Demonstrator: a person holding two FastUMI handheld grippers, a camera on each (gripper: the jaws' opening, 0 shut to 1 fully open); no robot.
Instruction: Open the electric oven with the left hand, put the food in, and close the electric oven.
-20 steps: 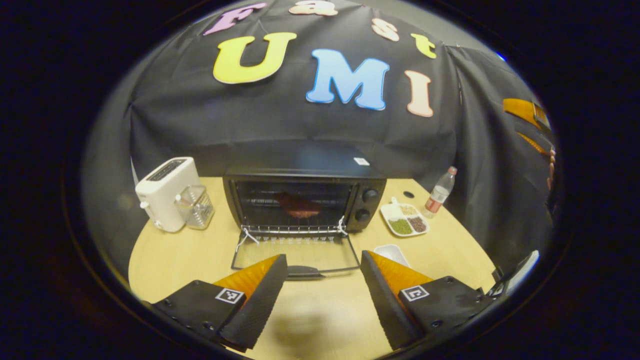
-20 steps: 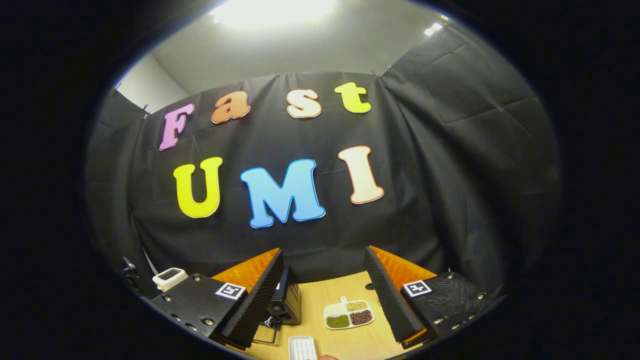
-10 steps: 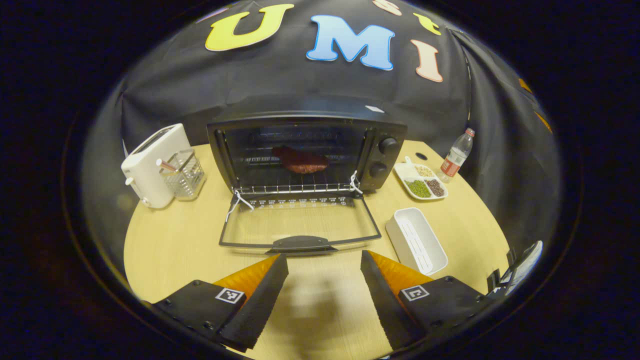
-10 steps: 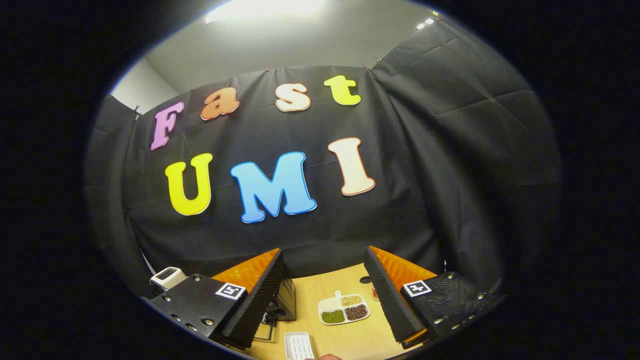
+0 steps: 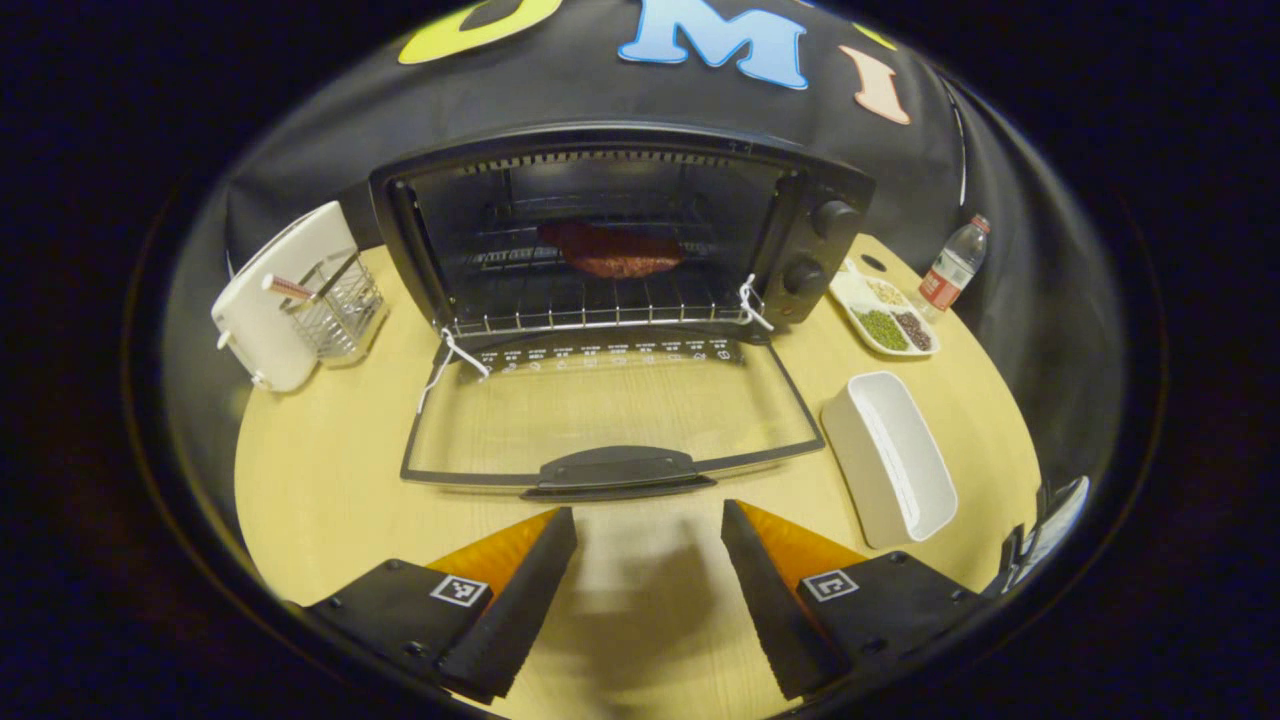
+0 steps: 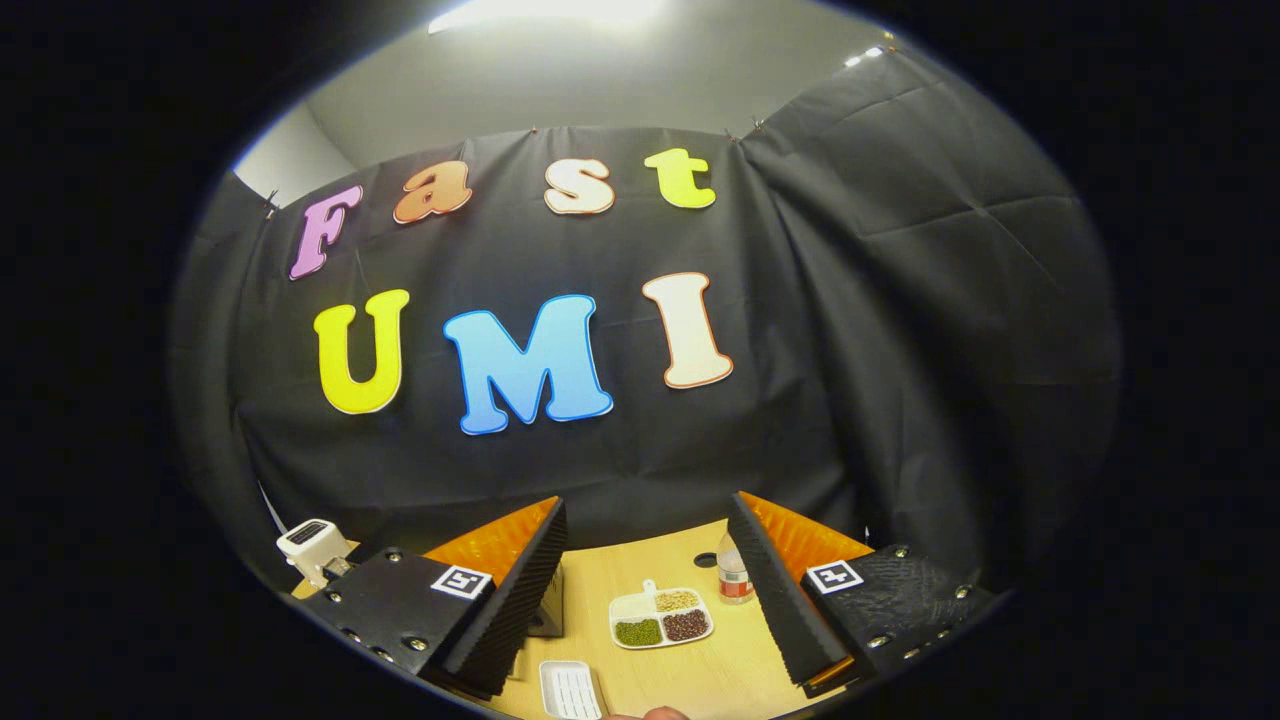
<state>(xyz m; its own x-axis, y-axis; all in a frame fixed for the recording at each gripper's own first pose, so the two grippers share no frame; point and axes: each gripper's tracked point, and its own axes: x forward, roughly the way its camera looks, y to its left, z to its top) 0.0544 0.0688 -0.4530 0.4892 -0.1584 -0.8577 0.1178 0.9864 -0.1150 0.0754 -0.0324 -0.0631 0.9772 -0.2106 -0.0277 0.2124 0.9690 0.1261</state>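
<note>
With its jaws wide and empty, the left gripper [image 5: 648, 520] faces the oven door's handle [image 5: 618, 470]. Door [image 5: 610, 415] looks rigid, hinged, glass-paned; grip the handle's middle. Right gripper [image 6: 648, 530] is open, empty.

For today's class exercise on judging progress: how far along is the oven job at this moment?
Done: the oven door lies folded down flat and the food sits on the rack inside the oven. In hand: the left gripper, open and empty, faces the door handle. Left: lifting the door shut. The right gripper is open, holding nothing.
</note>
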